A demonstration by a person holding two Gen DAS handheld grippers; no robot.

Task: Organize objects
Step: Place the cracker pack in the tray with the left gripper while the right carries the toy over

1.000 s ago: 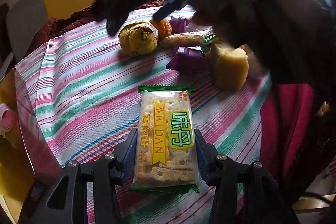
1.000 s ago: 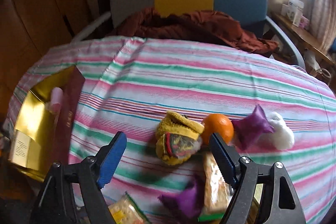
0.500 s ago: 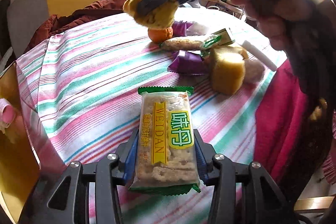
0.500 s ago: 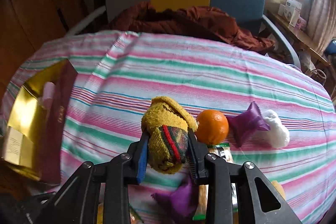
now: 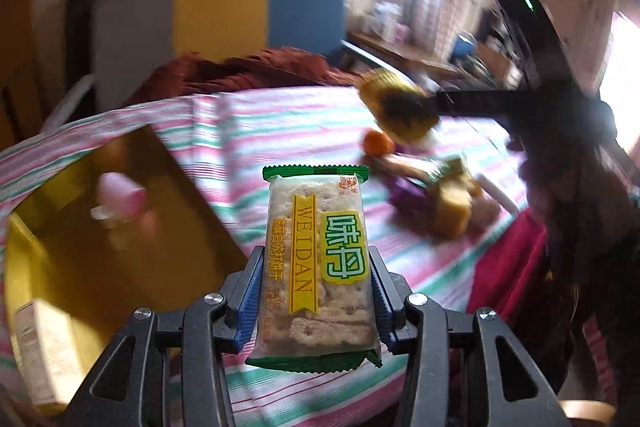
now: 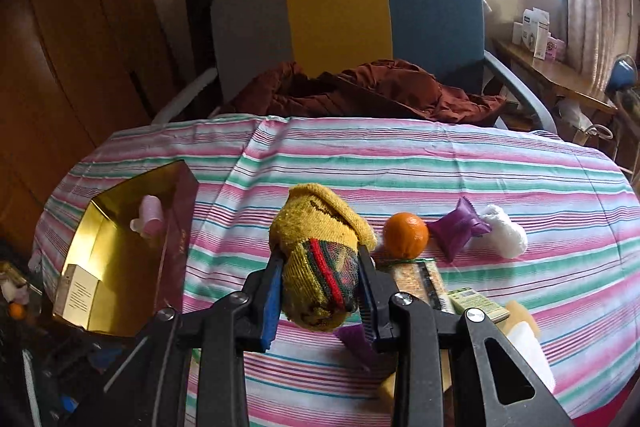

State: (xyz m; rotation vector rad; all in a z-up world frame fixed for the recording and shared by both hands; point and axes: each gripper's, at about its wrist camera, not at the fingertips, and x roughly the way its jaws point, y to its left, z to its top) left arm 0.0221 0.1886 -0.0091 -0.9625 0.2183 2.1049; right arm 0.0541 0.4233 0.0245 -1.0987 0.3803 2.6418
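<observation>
Transport step is judged to be in hand, with both grippers loaded. Left gripper [image 5: 316, 301] is clamped on the cracker pack [image 5: 316, 263], which is held lengthwise between the pads, clear of the striped cloth [image 5: 280, 123]. Right gripper [image 6: 318, 297] is clamped on the sock roll [image 6: 320, 259], also lifted off the table. A gold box [image 6: 116, 259] is seen at 9 o'clock in the right wrist view, open-topped, on the table's edge; a pink curler [image 6: 149, 219] and a small carton [image 6: 78, 291] are already inside. In the left wrist view the box [image 5: 100, 227] lies at 9 to 10 o'clock, near the pack. An orange [image 6: 406, 235], a purple pouch [image 6: 458, 229], a white puff [image 6: 504, 235] and wrapped snacks [image 6: 424, 281] are left on the cloth at 3 o'clock of the sock.

Next move, as judged: each load is to be carried over the box opening, lowered and released, one gripper at a time so the two are not crowded over the opening. The curler should be avoided.
</observation>
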